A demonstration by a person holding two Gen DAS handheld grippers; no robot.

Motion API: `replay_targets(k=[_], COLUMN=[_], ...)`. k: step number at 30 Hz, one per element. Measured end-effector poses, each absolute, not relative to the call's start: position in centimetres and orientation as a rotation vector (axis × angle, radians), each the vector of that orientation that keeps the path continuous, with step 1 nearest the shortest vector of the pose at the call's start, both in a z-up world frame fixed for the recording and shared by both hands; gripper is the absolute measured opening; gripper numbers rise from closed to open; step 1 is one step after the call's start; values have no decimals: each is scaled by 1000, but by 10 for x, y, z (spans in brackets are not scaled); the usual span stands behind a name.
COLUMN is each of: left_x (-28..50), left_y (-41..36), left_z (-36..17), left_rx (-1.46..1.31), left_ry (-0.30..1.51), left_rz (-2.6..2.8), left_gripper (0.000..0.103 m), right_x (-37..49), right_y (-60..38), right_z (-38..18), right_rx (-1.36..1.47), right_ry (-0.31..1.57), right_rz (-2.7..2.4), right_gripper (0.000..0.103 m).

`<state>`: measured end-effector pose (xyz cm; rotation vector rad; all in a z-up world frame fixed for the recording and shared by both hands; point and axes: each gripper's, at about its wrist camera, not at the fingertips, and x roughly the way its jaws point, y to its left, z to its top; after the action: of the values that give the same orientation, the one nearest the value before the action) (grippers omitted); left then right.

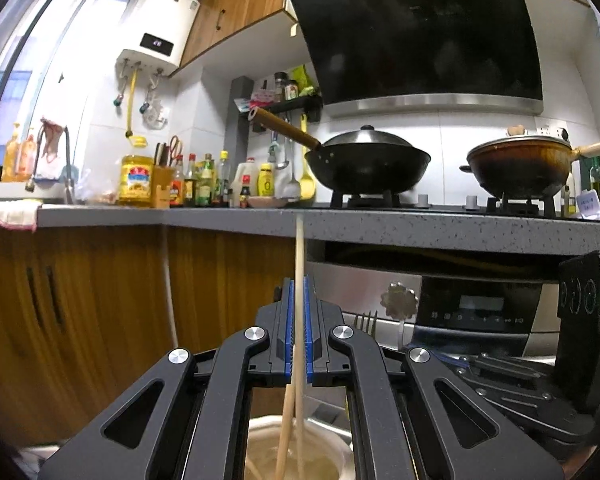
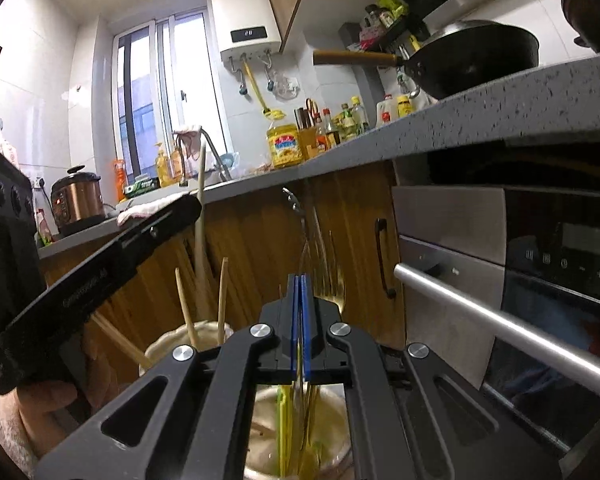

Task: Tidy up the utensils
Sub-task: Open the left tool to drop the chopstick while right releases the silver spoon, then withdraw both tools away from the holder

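My left gripper (image 1: 299, 304) is shut on a pale wooden chopstick (image 1: 299, 252) that stands upright, its lower end in a white holder (image 1: 260, 432) below, beside another chopstick (image 1: 286, 420). My right gripper (image 2: 301, 300) is shut on a thin metal utensil (image 2: 306, 232), blurred, whose handle rises above the fingers; below it a cream holder (image 2: 332, 412) contains yellow-green and metal utensils. In the right wrist view the left gripper's body (image 2: 100, 276) is at the left, over a second cream holder (image 2: 168, 344) with several chopsticks (image 2: 221, 296).
A grey speckled counter (image 1: 380, 228) runs above, carrying a black wok (image 1: 368, 164), a brown pot (image 1: 520, 168) and bottles (image 1: 204, 184). Wooden cabinet doors (image 1: 100, 320) lie behind. A steel oven (image 2: 500, 272) with a bar handle is at the right. A fork (image 1: 366, 320) and a flower-shaped metal piece (image 1: 399, 300) stand near the right gripper's body (image 1: 540, 380).
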<state>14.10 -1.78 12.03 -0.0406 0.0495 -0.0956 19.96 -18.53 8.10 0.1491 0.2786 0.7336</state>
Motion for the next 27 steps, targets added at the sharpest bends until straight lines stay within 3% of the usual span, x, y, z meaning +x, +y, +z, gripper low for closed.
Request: replay_targets(k=[5,9,14,23,27], left_x=[133,124,105,56,34], left_y=[-18,-17,-16,-11,-8], left_z=[120,128,140,130,110], left_rx=[-34,-40,-40,-36,-41], left_ry=[62,58,55,89,107], left_rz=[-90,-93,-85,-78,-57], left_gripper=[20,30,46,62,73], right_x=[199,191,170,123,106], right_y=[-185,-187,-201,-214,-214], right_z=[73,76,90,86,74], right_rx=[125,116,127,37,10], right_ry=[373,383,362,386,394], right_rz=[767,758,739,686,654], right_gripper=[4,24,32,50,68])
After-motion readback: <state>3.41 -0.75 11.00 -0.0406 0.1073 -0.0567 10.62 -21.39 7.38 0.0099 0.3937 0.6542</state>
